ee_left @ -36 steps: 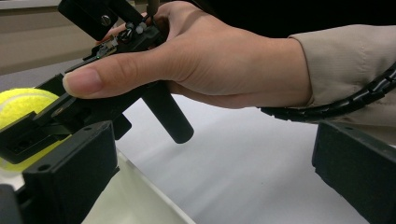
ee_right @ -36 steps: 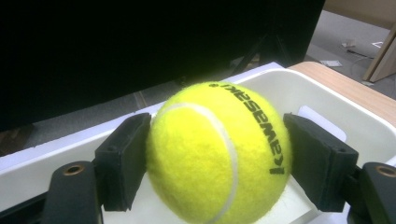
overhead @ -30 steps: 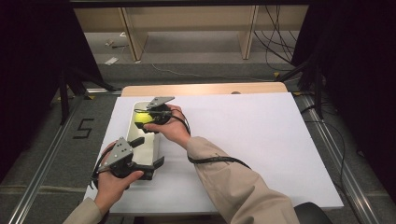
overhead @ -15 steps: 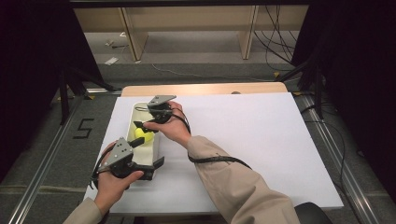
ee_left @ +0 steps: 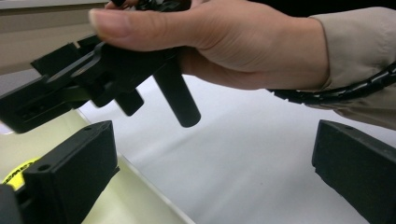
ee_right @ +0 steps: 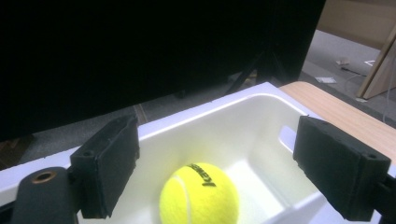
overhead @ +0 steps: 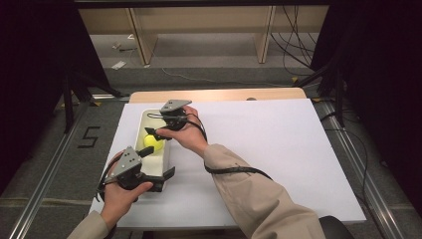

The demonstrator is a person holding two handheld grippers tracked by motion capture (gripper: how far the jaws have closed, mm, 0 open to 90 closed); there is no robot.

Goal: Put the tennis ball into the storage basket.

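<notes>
A yellow tennis ball (overhead: 152, 142) lies loose inside a white oblong bin (overhead: 144, 121) at the table's left. My right gripper (overhead: 156, 133) hovers just above the ball, jaws open, nothing held. In the right gripper view the ball (ee_right: 198, 196) rests on the bin's floor (ee_right: 224, 121) below the spread jaws of the right gripper (ee_right: 226, 154). My left gripper (overhead: 158, 162) is at the bin's near end, open; in its own view the left gripper (ee_left: 212, 172) straddles the bin's side wall (ee_left: 140, 200) without closing on it. A sliver of the ball (ee_left: 16, 175) shows there.
A white sheet (overhead: 268, 149) covers the table, with a wooden strip (overhead: 219, 94) along its far edge. Wooden shelving (overhead: 199, 30) stands behind. Cables (overhead: 348, 129) run down the floor at the right, and a floor mark "5" (overhead: 89, 137) lies at the left.
The ball was between the right gripper's jaws a second ago. The jaws opened, and the ball fell into the bin, where it now rests. The left gripper has hardly moved.
</notes>
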